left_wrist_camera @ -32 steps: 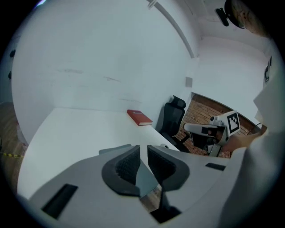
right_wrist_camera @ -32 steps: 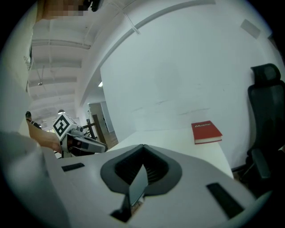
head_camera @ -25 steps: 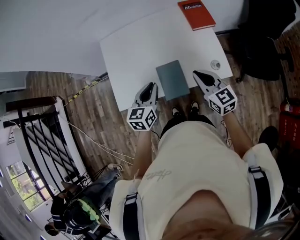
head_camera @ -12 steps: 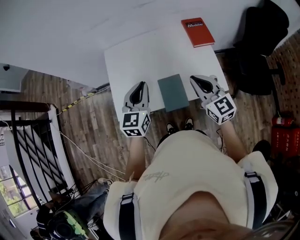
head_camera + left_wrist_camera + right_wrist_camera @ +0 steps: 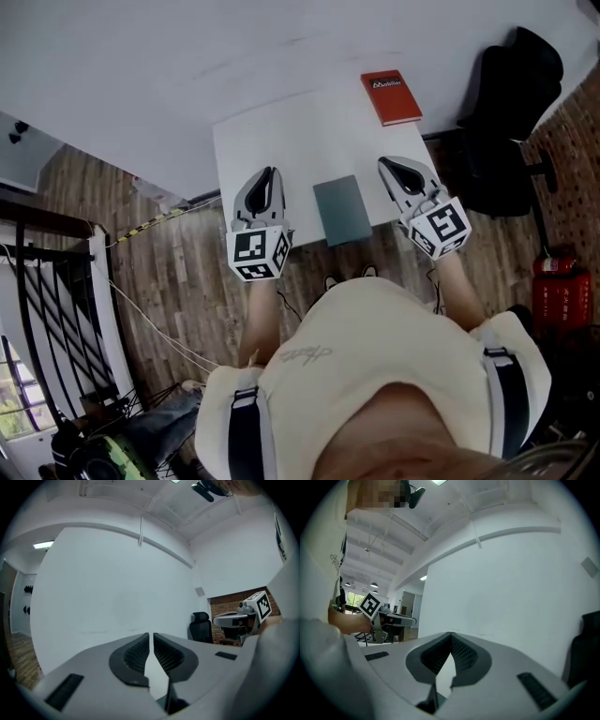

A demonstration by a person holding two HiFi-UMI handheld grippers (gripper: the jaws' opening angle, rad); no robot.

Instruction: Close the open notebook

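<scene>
A grey-green notebook (image 5: 342,209) lies closed and flat at the near edge of the white table (image 5: 281,141). Both grippers are held well above the table and point level toward the white wall. My left gripper (image 5: 269,173) is left of the notebook; its jaws are all but closed, with a thin slit and nothing between them (image 5: 151,634). My right gripper (image 5: 392,165) is right of the notebook, its tips touching and empty (image 5: 451,633). Neither touches the notebook. Each gripper view shows only wall and the other gripper.
A red notebook (image 5: 391,97) lies at the table's far right corner. A black office chair (image 5: 511,103) stands right of the table, and a red fire extinguisher (image 5: 553,281) is on the floor nearer. A black railing (image 5: 47,309) runs along the left.
Both grippers have risen away from the table and spread slightly apart. The grey-green notebook has stayed where it was, closed.
</scene>
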